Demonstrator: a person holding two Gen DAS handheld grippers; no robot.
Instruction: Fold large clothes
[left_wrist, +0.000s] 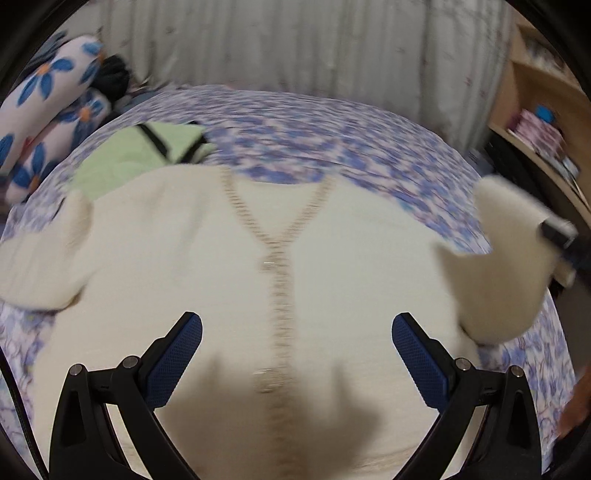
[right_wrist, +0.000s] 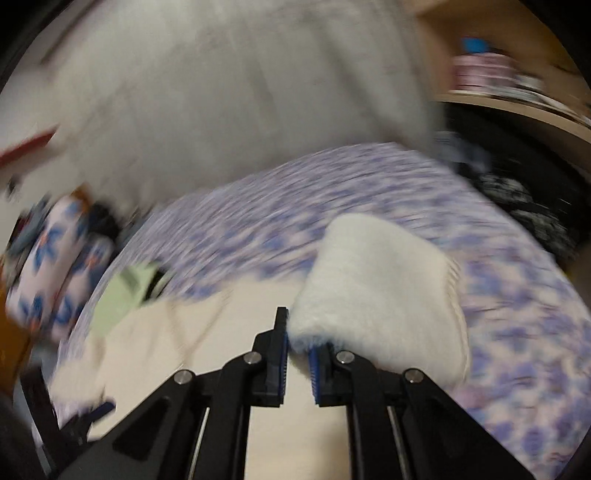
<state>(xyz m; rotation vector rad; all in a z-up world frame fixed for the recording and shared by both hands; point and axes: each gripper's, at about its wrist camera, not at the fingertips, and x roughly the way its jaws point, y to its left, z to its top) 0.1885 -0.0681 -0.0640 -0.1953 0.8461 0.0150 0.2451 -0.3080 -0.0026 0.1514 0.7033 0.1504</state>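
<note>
A cream fleece jacket (left_wrist: 184, 266) lies spread front-up on the bed, its zipper (left_wrist: 277, 266) running down the middle. My left gripper (left_wrist: 297, 332) hovers open above the jacket's lower front, with nothing between its blue pads (left_wrist: 177, 354). My right gripper (right_wrist: 299, 343) is shut on the jacket's right sleeve (right_wrist: 380, 288), which stands lifted off the bedsheet. In the left wrist view that raised sleeve (left_wrist: 498, 277) shows at the right edge, with the right gripper (left_wrist: 554, 229) clamped on its cuff. Both views are blurred by motion.
The bed carries a blue-and-white floral sheet (left_wrist: 332, 140). A pale green garment (left_wrist: 129, 158) lies beyond the jacket's left shoulder. Flowered pillows (left_wrist: 48, 110) and a dark bundle (left_wrist: 112, 75) sit at far left. A pale curtain (left_wrist: 295, 48) hangs behind, wooden shelves (left_wrist: 535, 110) stand right.
</note>
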